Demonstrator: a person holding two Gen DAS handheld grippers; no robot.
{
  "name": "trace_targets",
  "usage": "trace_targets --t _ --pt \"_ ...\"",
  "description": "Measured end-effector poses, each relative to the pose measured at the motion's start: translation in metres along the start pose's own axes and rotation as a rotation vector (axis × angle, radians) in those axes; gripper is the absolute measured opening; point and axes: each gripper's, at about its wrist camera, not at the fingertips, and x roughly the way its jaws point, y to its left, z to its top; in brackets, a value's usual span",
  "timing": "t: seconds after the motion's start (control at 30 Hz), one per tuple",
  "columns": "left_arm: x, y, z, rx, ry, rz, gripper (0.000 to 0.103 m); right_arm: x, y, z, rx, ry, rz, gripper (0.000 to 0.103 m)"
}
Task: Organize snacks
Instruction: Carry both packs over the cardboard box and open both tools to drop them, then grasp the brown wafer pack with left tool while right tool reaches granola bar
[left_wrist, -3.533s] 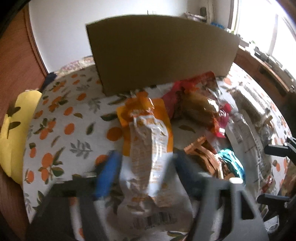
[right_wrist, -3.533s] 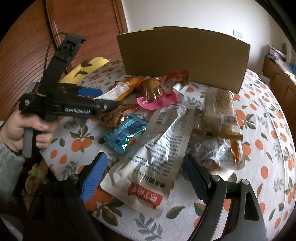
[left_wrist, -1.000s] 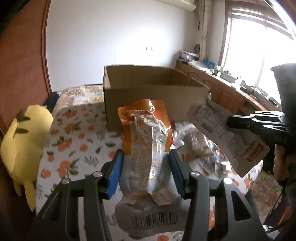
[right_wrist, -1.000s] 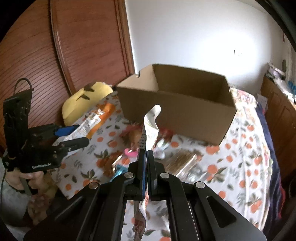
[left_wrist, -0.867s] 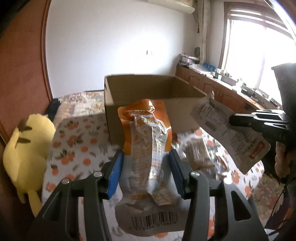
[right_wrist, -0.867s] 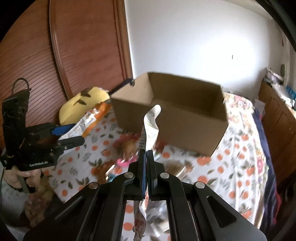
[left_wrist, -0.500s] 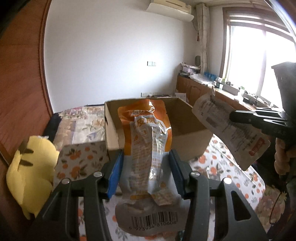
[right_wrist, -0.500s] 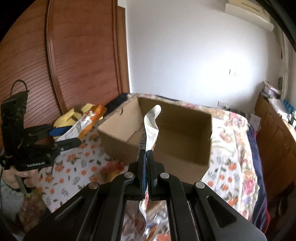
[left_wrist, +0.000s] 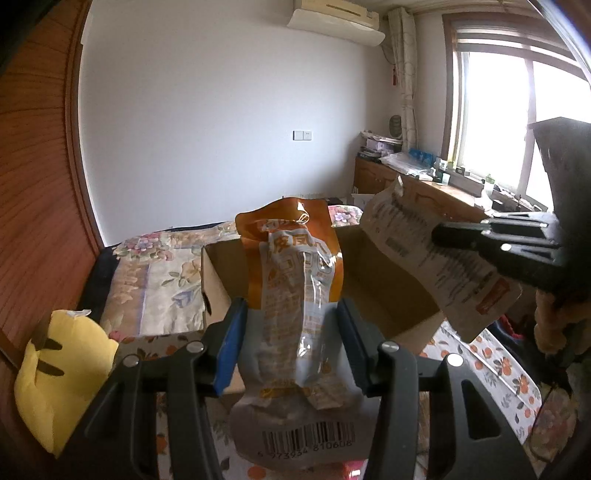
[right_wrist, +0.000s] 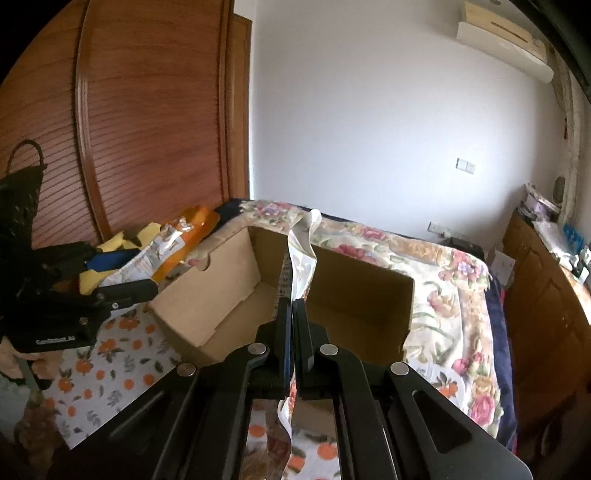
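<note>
While the open cardboard box (right_wrist: 295, 295) sits on the orange-print tablecloth (right_wrist: 110, 354), both grippers hang above it with snacks. The left gripper (left_wrist: 291, 332) clamps an orange-and-white pouch (left_wrist: 299, 295) over the box's near-left corner. The right gripper (right_wrist: 291, 314), pinched tight, holds a flat white packet (right_wrist: 301, 254) edge-on over the box's middle. A yellow plush (left_wrist: 55, 369) lies left of the box.

pouch (left_wrist: 295, 295): orange and white, black barcode | packet (left_wrist: 436, 258): white, red label | box (right_wrist: 229, 291): plain brown | worktop cloth (right_wrist: 110, 354): white, orange-fruit print | plush (left_wrist: 55, 369): yellow
</note>
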Motion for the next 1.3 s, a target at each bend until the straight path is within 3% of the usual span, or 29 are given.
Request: trace_targets --t 0.37,0.77,1.1,1.3 --pt "0.063 0.016 0.012 -0.024 0.047 0.01 0.05 0.069 -0.034 -0.001 0.032 0.036 -0.021 0.0" --pt "0.113 0.01 0.002 -0.031 0.14 -0.013 0.052 0.101 -0.062 -0.018 0.117 0.08 -0.005 0.0" --pt "0.115 0.005 -0.002 -0.026 0.17 0.014 0.056 0.102 -0.061 -0.03 0.138 0.099 0.007 0.003" --pt "0.097 0.003 0.005 -0.015 0.126 0.021 0.062 0.081 -0.054 -0.032 0.14 0.093 0.026 0.003"
